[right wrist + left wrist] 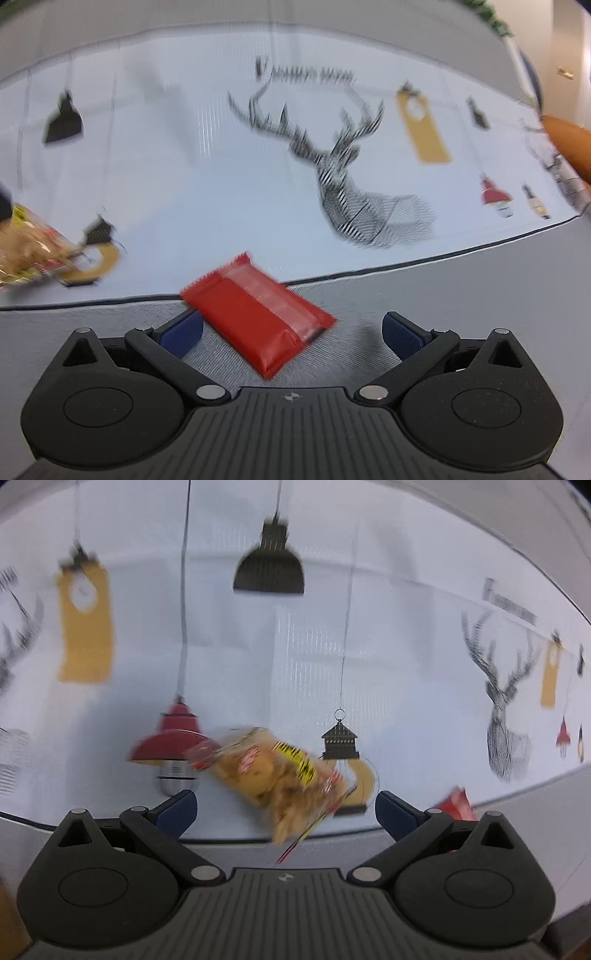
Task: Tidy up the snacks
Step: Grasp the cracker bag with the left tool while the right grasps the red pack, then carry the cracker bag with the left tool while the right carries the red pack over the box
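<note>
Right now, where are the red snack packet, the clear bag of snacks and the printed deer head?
red packet [255, 317], right wrist view, middle of wrapper
clear bag [273, 775], left wrist view, middle of bag
deer head [343, 184], right wrist view, on its neck

No legible text was found. A dark heading printed on the tablecloth [306, 74], upper centre, was blurred; yellow label print on the snack bag [280, 775] was unreadable.

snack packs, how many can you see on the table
2. A clear bag of golden snacks lies on the printed tablecloth, ahead of the open left gripper. A red wrapper straddles the cloth's edge before the open right gripper. Others may lie outside view.
</note>
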